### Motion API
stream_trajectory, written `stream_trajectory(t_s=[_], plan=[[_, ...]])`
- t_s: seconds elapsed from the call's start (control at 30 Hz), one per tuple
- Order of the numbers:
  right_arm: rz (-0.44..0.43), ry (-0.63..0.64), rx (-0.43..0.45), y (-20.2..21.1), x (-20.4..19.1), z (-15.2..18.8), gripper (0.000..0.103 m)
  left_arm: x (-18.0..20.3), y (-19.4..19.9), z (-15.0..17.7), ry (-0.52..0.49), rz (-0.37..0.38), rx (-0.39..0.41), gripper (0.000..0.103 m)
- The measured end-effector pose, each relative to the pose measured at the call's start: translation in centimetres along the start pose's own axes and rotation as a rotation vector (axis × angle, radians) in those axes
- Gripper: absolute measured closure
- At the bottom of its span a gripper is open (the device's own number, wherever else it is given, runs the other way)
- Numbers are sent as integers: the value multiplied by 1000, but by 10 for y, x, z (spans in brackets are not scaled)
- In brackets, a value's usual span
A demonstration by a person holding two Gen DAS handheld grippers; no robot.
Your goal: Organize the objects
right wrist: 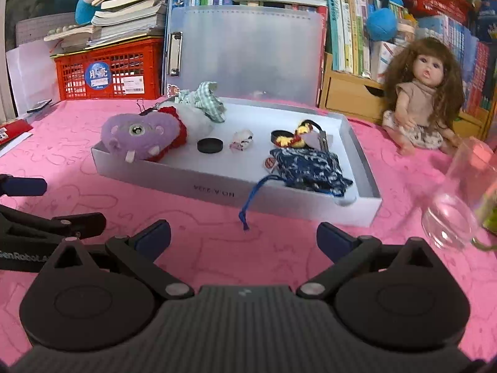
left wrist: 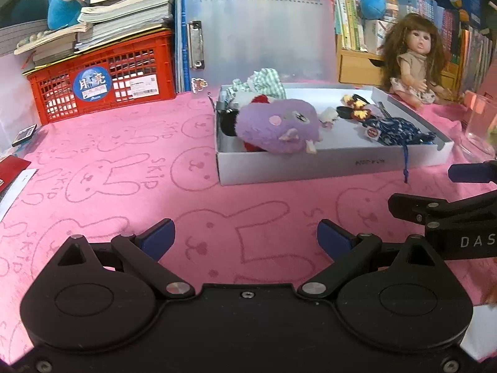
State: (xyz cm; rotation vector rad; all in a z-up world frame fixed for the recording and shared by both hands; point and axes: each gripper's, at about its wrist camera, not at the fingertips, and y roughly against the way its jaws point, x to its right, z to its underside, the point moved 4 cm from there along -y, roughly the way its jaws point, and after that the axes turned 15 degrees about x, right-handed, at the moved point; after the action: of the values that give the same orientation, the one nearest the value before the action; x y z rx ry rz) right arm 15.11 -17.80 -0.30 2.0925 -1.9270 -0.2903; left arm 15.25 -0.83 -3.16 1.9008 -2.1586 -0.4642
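A pink rabbit-print cloth [right wrist: 217, 248] covers the table. The white tray [right wrist: 217, 186] at centre holds the purple plush [right wrist: 139, 136] and blue pouch [right wrist: 307, 164]. Left gripper [left wrist: 245, 241] and right gripper [right wrist: 243, 239] hover near, jaws wide, empty. Approach the tray squarely; clear the glass [right wrist: 450, 217] at right.

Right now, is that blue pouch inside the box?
Mostly in: the pouch lies in the box, its cord over the rim.

purple plush [right wrist: 141, 136] and blue pouch [right wrist: 307, 168] lie in white box [right wrist: 217, 191].
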Motion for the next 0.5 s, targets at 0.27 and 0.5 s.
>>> stream_trajectory(t_s=[0.27, 0.5], plan=[[6, -92, -71, 12, 9, 13, 0, 5, 5, 5, 5, 11, -26, 3], [11, -120, -79, 19, 14, 18, 0, 6, 9, 8, 21, 4, -39, 2]])
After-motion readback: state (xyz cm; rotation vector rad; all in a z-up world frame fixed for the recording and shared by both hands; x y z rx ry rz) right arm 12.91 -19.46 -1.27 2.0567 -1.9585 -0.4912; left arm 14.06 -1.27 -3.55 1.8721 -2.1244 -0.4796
